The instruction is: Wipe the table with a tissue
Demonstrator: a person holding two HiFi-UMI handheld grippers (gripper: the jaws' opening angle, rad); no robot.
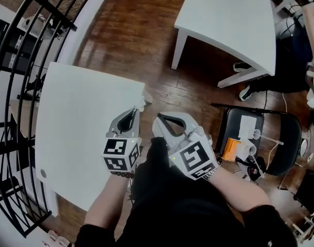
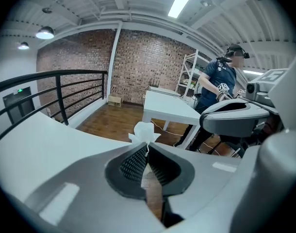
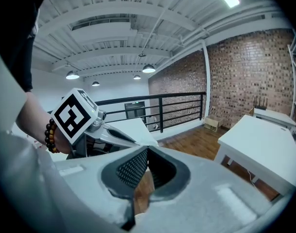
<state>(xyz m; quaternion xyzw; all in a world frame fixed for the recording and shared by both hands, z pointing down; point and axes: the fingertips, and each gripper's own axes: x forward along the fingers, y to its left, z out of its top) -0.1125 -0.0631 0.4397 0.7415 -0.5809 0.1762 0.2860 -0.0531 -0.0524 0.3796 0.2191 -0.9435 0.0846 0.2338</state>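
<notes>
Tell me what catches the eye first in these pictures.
The left gripper, shut on a small white tissue, at the corner of the white table. Beside it, the right gripper is shut and empty. Farther off, a person stands by a second table.

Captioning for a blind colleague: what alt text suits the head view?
From above, the left gripper pinches a white tissue by a corner of the white table; the right gripper, shut and empty, sits beside it over wooden floor.
</notes>
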